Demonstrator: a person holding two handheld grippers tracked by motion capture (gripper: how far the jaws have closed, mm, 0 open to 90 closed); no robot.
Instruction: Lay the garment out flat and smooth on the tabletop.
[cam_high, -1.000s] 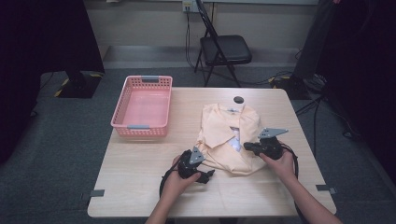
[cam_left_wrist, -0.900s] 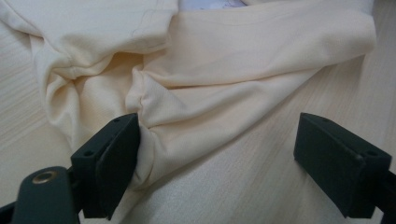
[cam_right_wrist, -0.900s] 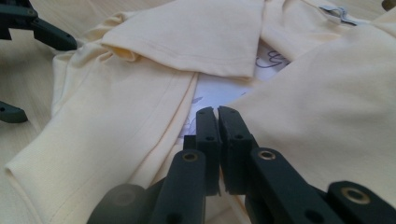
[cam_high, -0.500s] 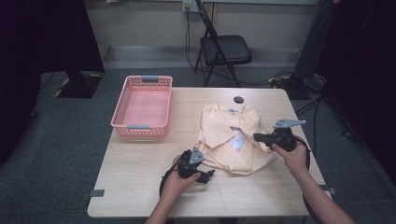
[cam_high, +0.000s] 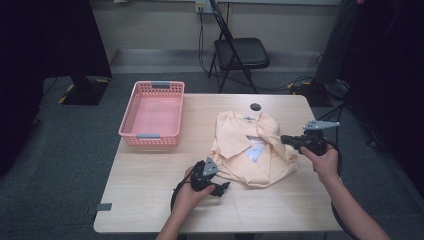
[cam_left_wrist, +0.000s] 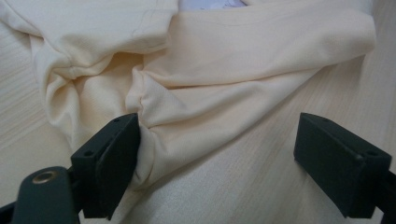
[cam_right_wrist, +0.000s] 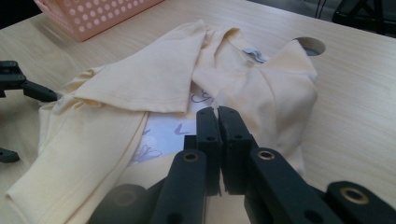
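A pale yellow shirt (cam_high: 250, 150) lies folded in on itself on the wooden table (cam_high: 150, 185), with a white printed patch showing at its middle. My left gripper (cam_high: 223, 187) rests at the shirt's near-left corner. Its jaws stand open around a bunched fold of the shirt (cam_left_wrist: 210, 70), and the left one touches the cloth. My right gripper (cam_high: 284, 139) hovers at the shirt's right edge and points left. Its jaws are shut (cam_right_wrist: 217, 112) with nothing between them, above the shirt (cam_right_wrist: 154, 79).
A pink plastic basket (cam_high: 152, 135) stands empty at the table's far left. A dark round hole (cam_high: 256, 106) lies in the tabletop behind the collar. A black folding chair (cam_high: 240, 52) stands beyond the table. Bare wood lies along the near edge.
My right gripper has drawn back from over the shirt's middle to its right edge and has risen a little. The left gripper has stayed put.
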